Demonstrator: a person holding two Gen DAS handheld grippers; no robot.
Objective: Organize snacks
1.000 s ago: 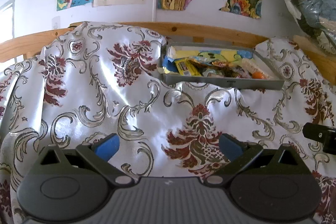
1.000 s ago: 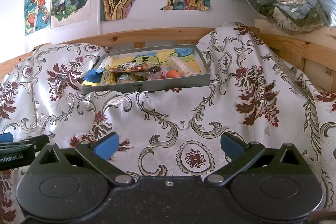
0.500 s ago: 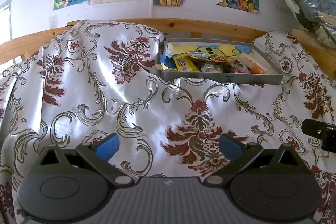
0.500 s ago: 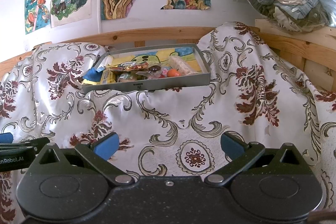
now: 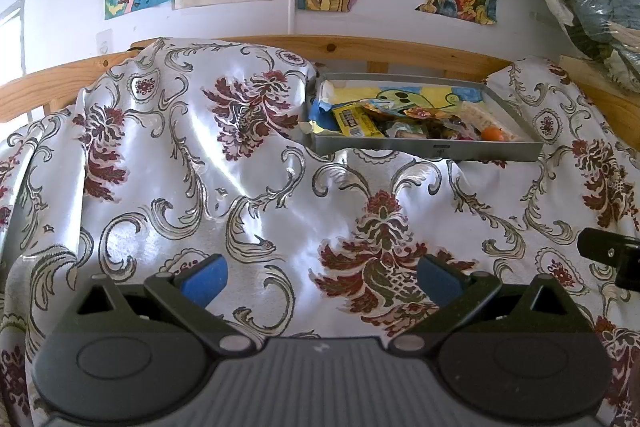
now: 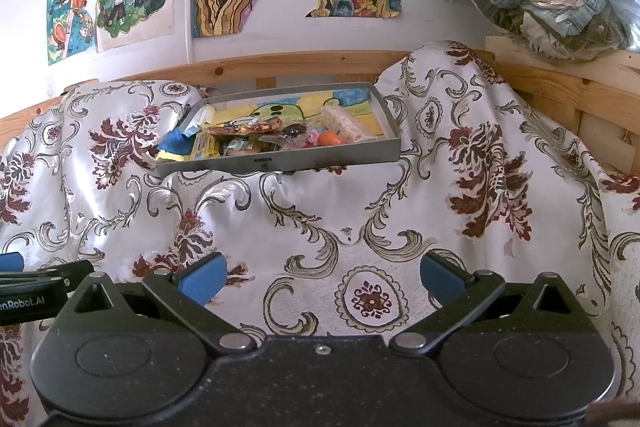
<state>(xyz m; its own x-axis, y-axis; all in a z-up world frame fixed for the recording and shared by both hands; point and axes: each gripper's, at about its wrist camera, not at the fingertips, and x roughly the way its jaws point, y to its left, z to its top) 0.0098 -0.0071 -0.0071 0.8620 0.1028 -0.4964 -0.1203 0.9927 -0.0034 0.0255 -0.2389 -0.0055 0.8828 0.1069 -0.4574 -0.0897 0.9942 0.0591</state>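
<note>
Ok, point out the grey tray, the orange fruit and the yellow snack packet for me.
Tray (image 6: 320,159): right wrist view, on its front wall.
Orange fruit (image 6: 330,138): right wrist view, on its middle.
Yellow packet (image 5: 354,121): left wrist view, on its printed face.

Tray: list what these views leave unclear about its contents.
- Both views: the snacks overlap in a pile in the tray, so no count.
- Both views: wrapper print is too small to read.
- Left view: the tray's near wall hides the lowest items.
- Right view: the cloth hides the tray's support.
</note>
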